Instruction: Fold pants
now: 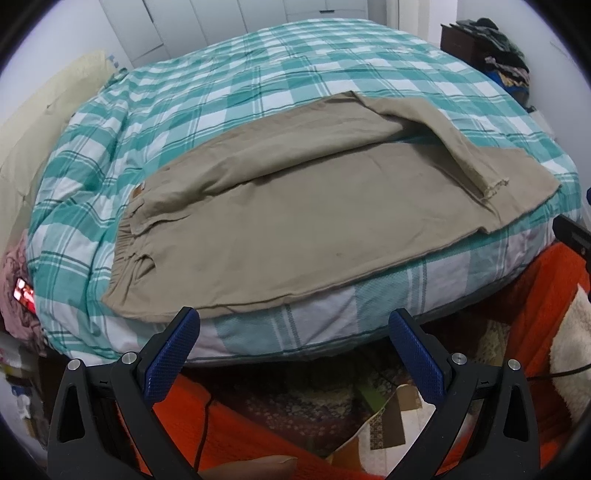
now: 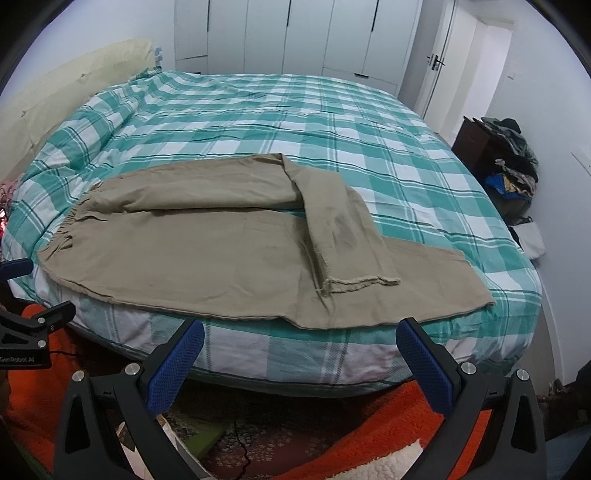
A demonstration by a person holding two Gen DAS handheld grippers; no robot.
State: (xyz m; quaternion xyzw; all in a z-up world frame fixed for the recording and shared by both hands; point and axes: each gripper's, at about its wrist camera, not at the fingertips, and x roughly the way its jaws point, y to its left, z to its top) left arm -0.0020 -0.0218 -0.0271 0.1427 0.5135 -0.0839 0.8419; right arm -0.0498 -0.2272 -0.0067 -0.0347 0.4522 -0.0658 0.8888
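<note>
Beige pants (image 1: 280,218) lie spread along the near edge of a bed with a teal and white checked cover (image 1: 229,92). The elastic waistband is at the left. One leg lies flat. The far leg is folded back across it, its frayed hem (image 1: 495,186) on top at the right. The pants (image 2: 207,251) show the same way in the right wrist view, with the hem (image 2: 358,282). My left gripper (image 1: 293,325) is open and empty, just off the bed's near side. My right gripper (image 2: 299,338) is open and empty, just below the pants' near edge.
The bed (image 2: 332,122) fills both views. An orange blanket (image 1: 258,435) and patterned rug lie on the floor below. A dark cabinet piled with clothes (image 2: 506,162) stands at the right wall. White wardrobes (image 2: 295,33) and a door are behind. A cream pillow (image 2: 74,81) lies at the left.
</note>
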